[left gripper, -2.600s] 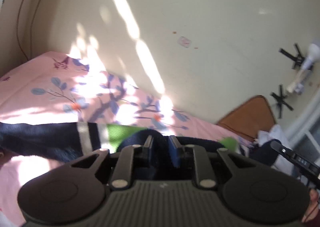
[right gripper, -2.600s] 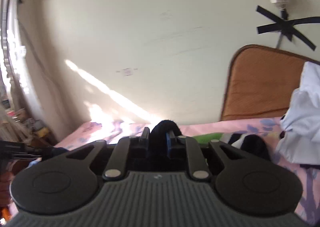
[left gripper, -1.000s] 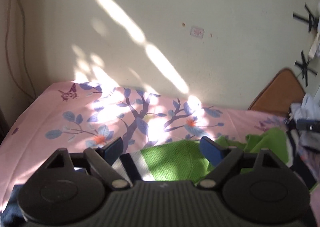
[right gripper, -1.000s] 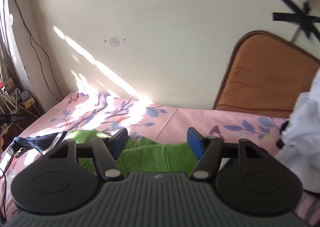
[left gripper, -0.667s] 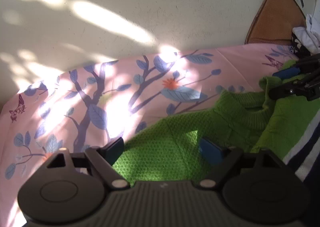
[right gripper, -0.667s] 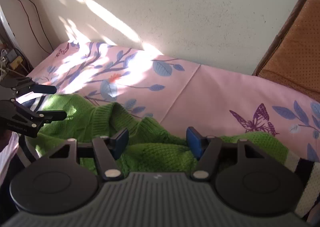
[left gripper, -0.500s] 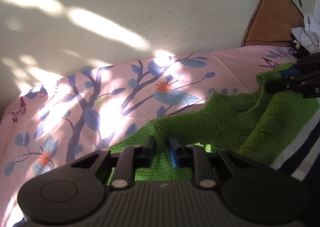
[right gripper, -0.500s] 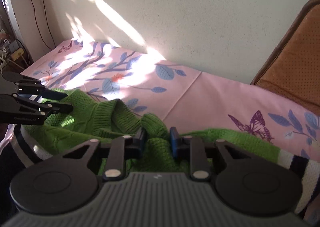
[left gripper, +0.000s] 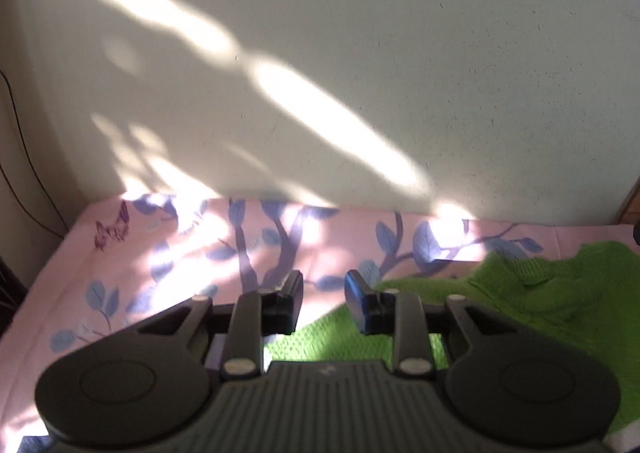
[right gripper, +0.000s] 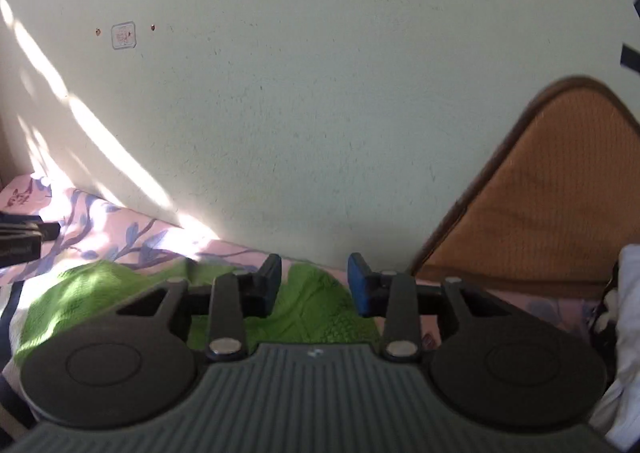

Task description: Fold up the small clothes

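On the pink bedsheet [left gripper: 168, 253] a green sweater [left gripper: 560, 293] lies loose.

Harsh sun streaks slant across the wall [left gripper: 320, 93] and bedsheet [left gripper: 180, 261], glare blooming white; the foreground sits shadowed, edges bending, everything slightly soft.

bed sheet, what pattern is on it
Pink bed sheet printed with blue leafy branches and a purple butterfly; clearest in the left wrist view.

Pink sheet [left gripper: 168, 265] lies bare — wall [left gripper: 320, 93] blocks beyond.
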Motion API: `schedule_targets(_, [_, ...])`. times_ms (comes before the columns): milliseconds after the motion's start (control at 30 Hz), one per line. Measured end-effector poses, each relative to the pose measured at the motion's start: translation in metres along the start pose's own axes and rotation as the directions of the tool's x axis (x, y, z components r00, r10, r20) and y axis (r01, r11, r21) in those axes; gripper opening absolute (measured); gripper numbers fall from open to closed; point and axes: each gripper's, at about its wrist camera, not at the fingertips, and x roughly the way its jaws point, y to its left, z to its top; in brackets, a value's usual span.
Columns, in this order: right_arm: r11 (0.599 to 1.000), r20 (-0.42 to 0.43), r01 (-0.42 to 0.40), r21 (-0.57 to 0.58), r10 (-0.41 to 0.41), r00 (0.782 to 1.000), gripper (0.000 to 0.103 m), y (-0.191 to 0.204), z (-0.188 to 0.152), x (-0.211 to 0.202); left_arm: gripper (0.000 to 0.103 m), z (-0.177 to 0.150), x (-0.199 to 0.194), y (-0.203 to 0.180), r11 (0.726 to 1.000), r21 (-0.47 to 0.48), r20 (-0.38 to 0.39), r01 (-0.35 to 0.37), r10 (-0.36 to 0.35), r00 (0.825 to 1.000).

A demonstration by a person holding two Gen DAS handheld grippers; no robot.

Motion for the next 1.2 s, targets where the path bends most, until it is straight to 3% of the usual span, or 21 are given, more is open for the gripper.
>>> schedule_targets(100, [1.000,0.067,-0.015,0.019,0.014,0.998,0.040,-0.030,-0.017,-0.033,0.025,-0.019,-0.020,0.023,1.000,-0.028,0.031,-0.008,0.009,0.999])
schedule_targets(200, [0.998,0.102,0.016,0.055,-0.022,0.994,0.040,-0.067,-0.037,-0.078,0.027,-0.032,-0.044,0.048,0.995,-0.084,0.063,0.045,-0.040,0.997])
schedule_targets(300, [0.990,0.106,0.028,0.137,-0.043,0.993,0.047,-0.097,-0.068,-0.125,0.040,-0.042,-0.067,0.053,0.987,-0.125,0.106,0.103,-0.089,0.990])
schedule_targets(400, [0.983,0.066,0.047,0.179,-0.060,0.996,0.055,-0.111,-0.103,-0.154,0.047,-0.053,-0.083,0.042,0.975,-0.135,0.127,0.176,-0.159,0.979])
schedule_targets(467, [0.982,0.022,0.070,0.176,-0.075,0.997,0.061,-0.110,-0.126,-0.149,0.047,-0.063,-0.088,0.026,0.964,-0.123,0.107,0.234,-0.221,0.969])
schedule_targets(600, [0.979,-0.075,0.146,0.140,-0.136,0.988,0.062,-0.106,-0.159,-0.151,0.047,-0.086,-0.086,-0.011,0.949,-0.081,0.056,0.306,-0.302,0.952])
schedule_targets(633, [0.978,-0.107,0.147,0.147,-0.132,0.985,0.051,-0.107,-0.165,-0.149,0.047,-0.093,-0.083,-0.019,0.948,-0.069,0.042,0.312,-0.310,0.950])
schedule_targets(667, [0.978,-0.088,0.130,0.165,-0.117,0.989,0.022,-0.107,-0.168,-0.152,0.047,-0.097,-0.081,-0.025,0.948,-0.060,0.032,0.312,-0.311,0.950])
schedule_targets(700, [0.979,-0.080,0.112,0.171,-0.100,0.992,0.013,-0.105,-0.169,-0.155,0.047,-0.104,-0.078,-0.032,0.951,-0.047,0.025,0.304,-0.303,0.953])
schedule_targets(767, [0.976,-0.063,0.164,0.147,-0.156,0.986,0.008,-0.100,-0.170,-0.167,0.047,-0.115,-0.074,-0.043,0.964,-0.010,0.032,0.267,-0.267,0.963])
schedule_targets(833, [0.953,0.029,0.276,0.122,-0.281,0.959,0.008,-0.105,-0.167,-0.184,0.048,-0.117,-0.077,-0.047,0.970,0.031,0.046,0.242,-0.243,0.969])
schedule_targets(867, [0.928,0.080,0.357,0.110,-0.366,0.927,0.008,-0.109,-0.161,-0.194,0.051,-0.118,-0.077,-0.049,0.973,0.038,0.045,0.229,-0.230,0.972])
schedule_targets(967, [0.773,0.217,0.625,0.110,-0.633,0.743,0.008,-0.128,-0.145,-0.220,0.052,-0.118,-0.075,-0.052,0.977,0.054,0.036,0.205,-0.207,0.978])
schedule_targets(1000, [0.751,0.220,0.646,0.134,-0.658,0.720,0.008,-0.135,-0.141,-0.226,0.052,-0.118,-0.075,-0.052,0.978,0.059,0.036,0.201,-0.203,0.978])
schedule_targets(1133, [0.780,0.226,0.586,0.221,-0.625,0.747,0.008,-0.149,-0.127,-0.247,0.056,-0.117,-0.074,-0.050,0.977,0.051,0.034,0.205,-0.207,0.978])
schedule_targets(1200, [0.826,0.245,0.490,0.279,-0.555,0.795,0.008,-0.149,-0.115,-0.255,0.058,-0.116,-0.075,-0.045,0.972,0.031,0.041,0.235,-0.236,0.971])
